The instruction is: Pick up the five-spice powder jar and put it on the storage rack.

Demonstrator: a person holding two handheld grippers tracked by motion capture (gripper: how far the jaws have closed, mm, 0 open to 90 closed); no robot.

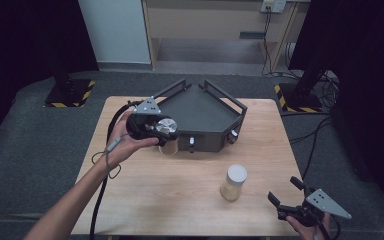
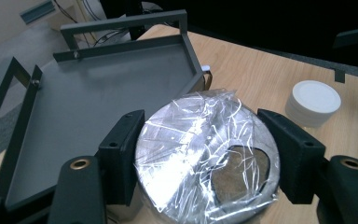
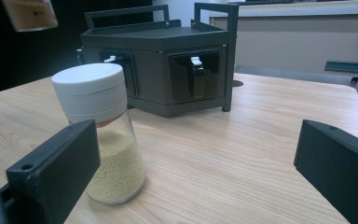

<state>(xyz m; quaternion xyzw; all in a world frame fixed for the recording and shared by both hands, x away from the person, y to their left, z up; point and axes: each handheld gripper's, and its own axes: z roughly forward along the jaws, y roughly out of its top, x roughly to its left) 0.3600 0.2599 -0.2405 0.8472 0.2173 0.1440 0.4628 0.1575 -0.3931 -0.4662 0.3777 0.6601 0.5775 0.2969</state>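
Observation:
My left gripper is shut on a round jar whose top is wrapped in shiny clear film. In the left gripper view the black pads press on both sides of that jar, which hangs above the table beside the front left of the dark grey tray stand. The jar's tan lower part is at the top left of the right gripper view. My right gripper rests open at the table's near right corner, its jaws wide apart, with a white-capped jar of yellow grains just ahead to its left.
The grey stand has a bare flat top with rails and small latched drawers in its front faces. The white-capped jar stands on the wooden table. A cable trails from the left gripper.

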